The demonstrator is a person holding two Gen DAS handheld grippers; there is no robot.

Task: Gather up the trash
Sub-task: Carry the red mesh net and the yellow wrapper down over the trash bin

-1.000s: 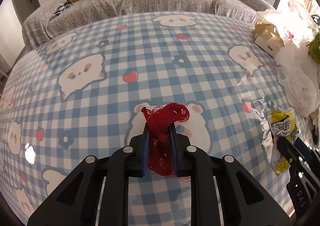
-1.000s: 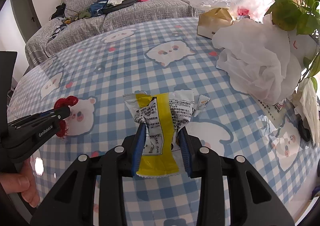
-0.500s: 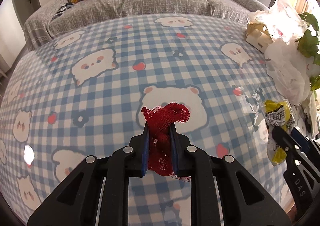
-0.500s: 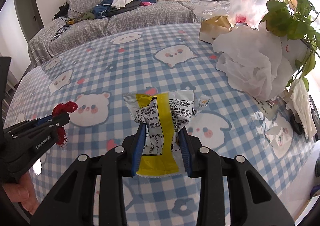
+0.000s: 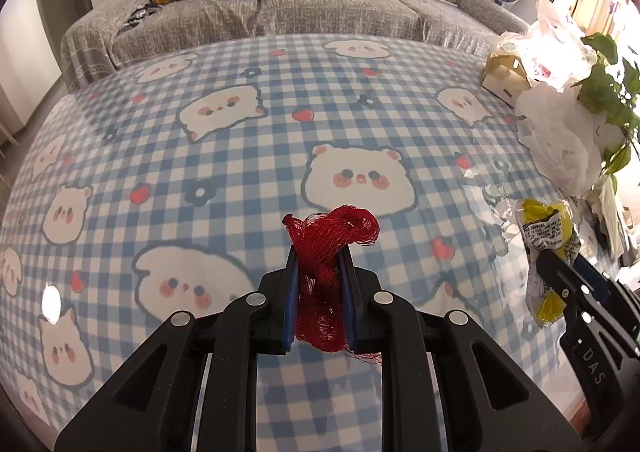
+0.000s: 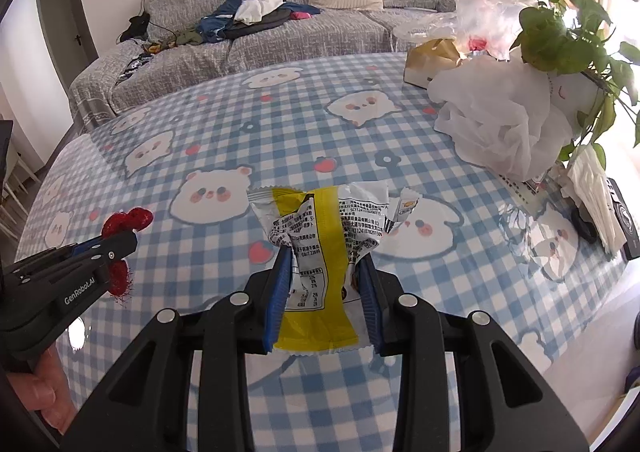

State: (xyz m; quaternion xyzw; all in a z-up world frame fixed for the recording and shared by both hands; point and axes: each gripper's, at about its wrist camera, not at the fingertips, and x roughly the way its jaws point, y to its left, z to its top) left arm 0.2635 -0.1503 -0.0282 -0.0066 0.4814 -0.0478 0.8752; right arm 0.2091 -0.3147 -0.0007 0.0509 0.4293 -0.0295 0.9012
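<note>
The tabletop [image 5: 224, 180] wears a blue-check bear-print cover, smooth and glossy, throwing back bright lamp glints at about eight o'clock. The red mesh net [image 5: 332, 240] looks like coarse, open-weave plastic netting with frayed threads. The snack wrapper [image 6: 320, 236] is crinkled, shiny film, yellow and white with print. Both grippers are matt black plastic with round metal rivets; their jaws carry blue pads, possibly rubber. At two o'clock, the white plastic bags [image 6: 504, 124] are thin and wrinkled, half translucent. At twelve o'clock the sofa [image 6: 280, 40] has a rough grey woven cloth cover.
</note>
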